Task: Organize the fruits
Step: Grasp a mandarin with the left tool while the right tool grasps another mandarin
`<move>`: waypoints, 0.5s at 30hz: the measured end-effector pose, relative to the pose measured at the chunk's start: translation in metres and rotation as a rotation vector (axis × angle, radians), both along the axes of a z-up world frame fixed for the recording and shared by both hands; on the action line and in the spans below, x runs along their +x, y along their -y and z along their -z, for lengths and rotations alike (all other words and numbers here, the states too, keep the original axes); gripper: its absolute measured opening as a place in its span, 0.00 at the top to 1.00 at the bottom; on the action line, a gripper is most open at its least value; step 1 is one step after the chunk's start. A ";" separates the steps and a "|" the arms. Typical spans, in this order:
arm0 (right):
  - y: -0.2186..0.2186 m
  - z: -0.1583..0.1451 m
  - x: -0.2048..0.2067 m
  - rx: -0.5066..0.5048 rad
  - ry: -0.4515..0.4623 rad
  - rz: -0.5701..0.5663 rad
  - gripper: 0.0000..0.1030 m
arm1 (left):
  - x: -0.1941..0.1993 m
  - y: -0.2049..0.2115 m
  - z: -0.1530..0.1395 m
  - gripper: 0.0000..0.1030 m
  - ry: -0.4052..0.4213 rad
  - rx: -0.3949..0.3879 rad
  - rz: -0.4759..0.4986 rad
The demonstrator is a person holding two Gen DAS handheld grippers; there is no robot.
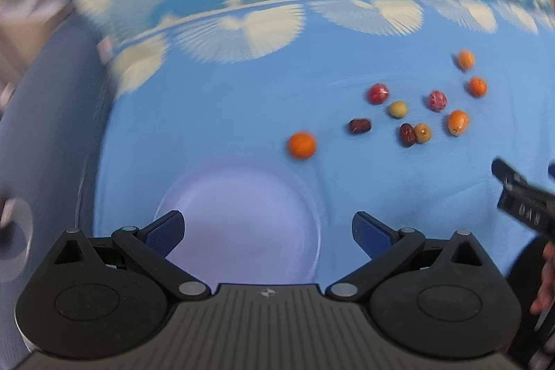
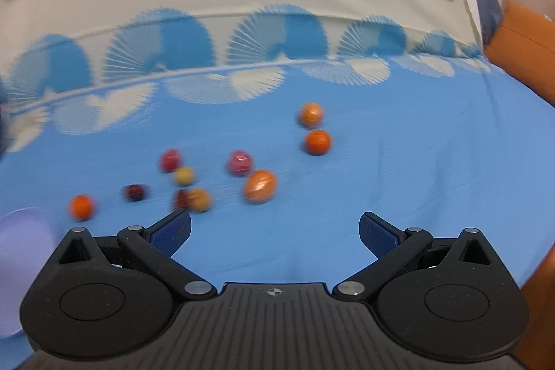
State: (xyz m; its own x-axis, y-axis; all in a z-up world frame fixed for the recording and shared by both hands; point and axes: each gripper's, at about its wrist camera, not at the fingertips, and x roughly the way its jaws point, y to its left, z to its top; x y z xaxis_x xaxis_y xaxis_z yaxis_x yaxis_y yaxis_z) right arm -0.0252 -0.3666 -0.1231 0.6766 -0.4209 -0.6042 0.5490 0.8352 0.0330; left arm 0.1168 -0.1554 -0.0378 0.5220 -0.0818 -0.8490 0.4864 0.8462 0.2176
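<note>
Several small fruits lie scattered on a blue cloth (image 1: 215, 113): orange ones (image 1: 301, 145), red ones (image 1: 378, 93), dark brown dates (image 1: 359, 126) and yellowish ones (image 1: 397, 109). A pale round plate (image 1: 194, 196) lies just ahead of my left gripper (image 1: 267, 231), which is open and empty above it. My right gripper (image 2: 274, 229) is open and empty, near an oval orange fruit (image 2: 260, 186). The same fruits show in the right wrist view, with an orange one (image 2: 82, 206) at the left by the plate (image 2: 20, 238). The right gripper's tip shows in the left wrist view (image 1: 520, 196).
The cloth (image 2: 381, 182) has a white and blue fan pattern along its far edge (image 2: 194, 71). An orange cushion (image 2: 523, 37) stands at the right. The cloth's left edge drops off beside the plate (image 1: 100, 162).
</note>
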 end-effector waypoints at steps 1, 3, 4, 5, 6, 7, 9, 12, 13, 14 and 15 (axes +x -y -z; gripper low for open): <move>0.008 0.009 0.011 0.002 -0.014 0.012 0.00 | 0.014 0.012 0.008 0.00 -0.001 0.030 0.028; 0.026 0.027 0.035 0.028 -0.042 0.022 0.00 | 0.042 0.035 0.027 0.00 -0.022 0.068 0.058; 0.033 0.036 0.046 0.043 -0.050 0.020 0.00 | 0.054 0.042 0.036 0.00 -0.032 0.087 0.057; 0.037 0.045 0.056 0.051 -0.060 0.024 0.00 | 0.066 0.050 0.047 0.00 -0.041 0.113 0.045; 0.043 0.054 0.067 0.058 -0.069 0.028 0.00 | 0.076 0.055 0.058 0.00 -0.054 0.131 0.037; 0.050 0.062 0.076 0.068 -0.073 0.027 0.00 | 0.086 0.061 0.069 0.00 -0.077 0.147 0.044; 0.057 0.074 0.088 0.085 -0.076 0.023 0.01 | 0.100 0.068 0.091 0.00 -0.113 0.181 0.061; 0.059 0.089 0.102 0.079 -0.089 -0.011 0.00 | 0.122 0.076 0.120 0.02 -0.153 0.228 0.077; 0.058 0.092 0.104 0.054 -0.092 -0.021 0.00 | 0.129 0.078 0.127 0.04 -0.167 0.243 0.069; 0.057 0.093 0.102 0.029 -0.076 -0.031 0.00 | 0.134 0.079 0.132 0.06 -0.179 0.249 0.057; 0.057 0.095 0.103 0.025 -0.069 -0.029 0.00 | 0.139 0.079 0.133 0.07 -0.191 0.242 0.050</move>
